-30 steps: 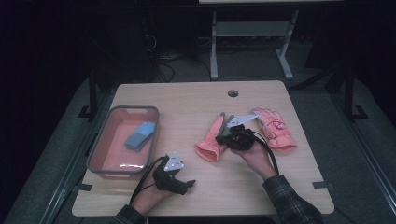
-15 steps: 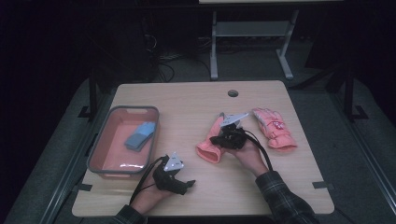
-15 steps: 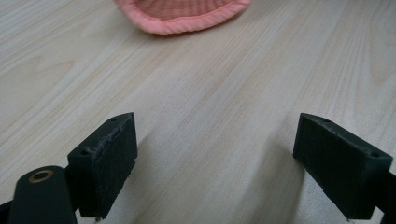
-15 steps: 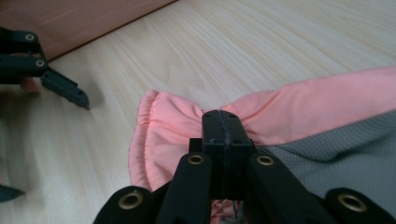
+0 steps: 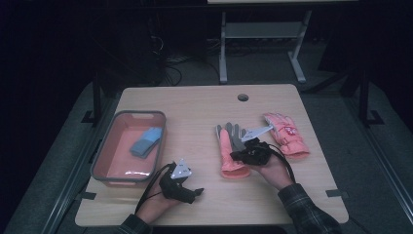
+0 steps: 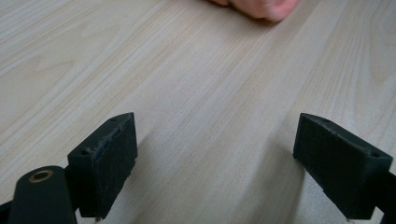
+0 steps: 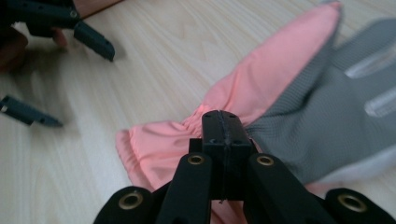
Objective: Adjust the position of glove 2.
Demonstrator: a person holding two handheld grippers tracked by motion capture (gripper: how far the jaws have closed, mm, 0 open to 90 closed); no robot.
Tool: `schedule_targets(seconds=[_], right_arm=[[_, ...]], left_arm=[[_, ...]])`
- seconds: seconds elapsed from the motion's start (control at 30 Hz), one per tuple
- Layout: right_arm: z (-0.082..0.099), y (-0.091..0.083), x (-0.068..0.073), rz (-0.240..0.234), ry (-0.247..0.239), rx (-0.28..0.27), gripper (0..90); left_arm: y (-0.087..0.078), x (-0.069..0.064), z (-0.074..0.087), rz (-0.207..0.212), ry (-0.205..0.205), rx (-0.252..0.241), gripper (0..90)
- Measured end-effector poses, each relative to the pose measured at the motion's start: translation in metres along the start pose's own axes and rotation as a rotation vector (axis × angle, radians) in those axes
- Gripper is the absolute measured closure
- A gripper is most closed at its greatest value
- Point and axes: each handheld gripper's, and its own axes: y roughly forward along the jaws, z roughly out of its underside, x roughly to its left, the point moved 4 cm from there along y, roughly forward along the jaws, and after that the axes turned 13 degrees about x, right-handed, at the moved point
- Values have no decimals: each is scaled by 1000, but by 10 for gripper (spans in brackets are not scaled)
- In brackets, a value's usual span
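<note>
Change first: compared with a second ago, the pink-and-grey glove (image 5: 230, 147) near table centre is turned over, so the grey palm and fingers face up where the pink back was bunched before; it now lies flat with fingers pointing away from the person and the cuff toward them. The right gripper (image 5: 249, 152) has slid a little toward that glove and sits just beside its cuff end; in the right gripper view its jaws are pressed fully together, with the glove's gathered pink wrist right behind the tips, and I can't tell whether fabric is actually pinched between them or only touched. Reads like the glove has just been flipped or dragged, probably a reposition before picking it up. The second pink glove (image 5: 285, 134) lies to the right, well apart from the tray, in the same spot as before. The left gripper (image 5: 187, 190) rests on the table (image 5: 195, 107) near the front edge, jaws spread wide with only bare wood between them, same place as before. Containers: one shallow grey-rimmed tray (image 5: 103, 157) with a pink inside at table left; it holds a single folded blue cloth-like item (image 5: 145, 142), toward its far right part, the rest of the floor bare. Neither glove is in the tray yet, so if the tray is the goal, both transfers remain.
</note>
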Motion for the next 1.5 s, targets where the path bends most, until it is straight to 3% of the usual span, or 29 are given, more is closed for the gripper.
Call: schedule_targets(seconds=[0.27,0.47,0.57,0.7,0.83,1.07,1.17,1.5], right_arm=[[29,-20,-3,3,15,21,900],[50,-35,-16,33,35,24,897],[57,-42,-24,23,63,14,888],[48,-45,-24,22,46,-18,888],[28,-38,-26,38,31,-19,891],[22,-15,-28,56,8,72,899],[24,-12,-26,53,-3,82,899],[26,-6,5,-12,-20,92,899]], left_arm=[[0,0,0,-2,2,-1,127],[0,0,0,-3,1,-4,127],[0,0,0,0,-1,-2,127],[0,0,0,-3,4,-3,127],[0,1,0,-4,5,-1,127],[0,1,0,-4,6,-1,127],[0,1,0,-4,6,0,127],[0,1,-1,-4,5,-1,127]])
